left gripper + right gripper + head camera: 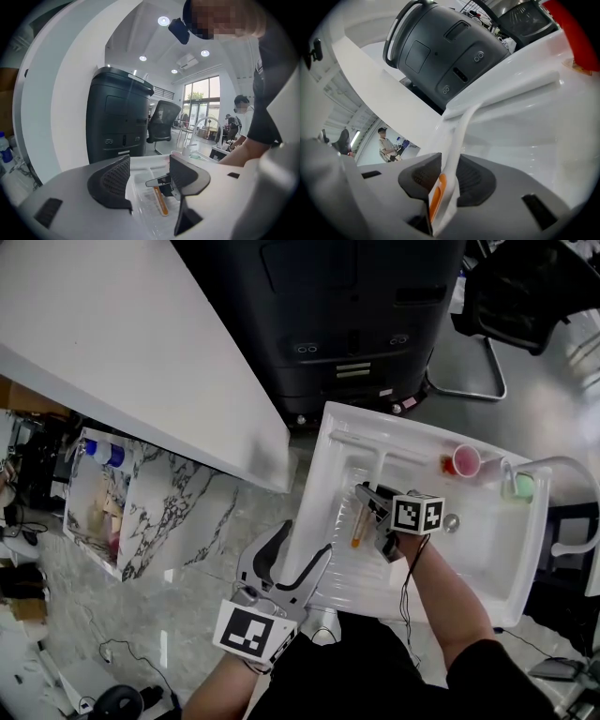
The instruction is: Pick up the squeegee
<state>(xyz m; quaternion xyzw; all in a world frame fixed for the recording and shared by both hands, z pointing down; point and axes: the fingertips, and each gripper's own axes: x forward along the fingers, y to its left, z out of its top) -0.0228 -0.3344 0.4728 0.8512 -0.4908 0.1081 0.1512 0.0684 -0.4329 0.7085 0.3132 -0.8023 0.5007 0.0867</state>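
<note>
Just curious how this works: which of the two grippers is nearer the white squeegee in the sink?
The right. The right gripper is closed on the handle of the squeegee inside the sink; the left gripper hovers open at the sink's near left edge, apart from it.

This is looking like an open-plan office or test lab with a mock kitchen corner set up in it. A white sink (487, 559) with a curved faucet (562, 461) is sitting out over a glossy grey floor (187, 615), beside a long white counter (122, 343) and a marble-patterned panel (178, 502). A tall black machine (347, 315), much like a big office printer, is standing just behind the sink, and a black office chair (525, 287) is standing near it. Loose cables (122, 652) are trailing over the floor. Recessed ceiling lights (163, 20) are shining overhead, tall windows (204, 103) are letting in daylight, and a person (386, 145) is standing in the background.
</note>
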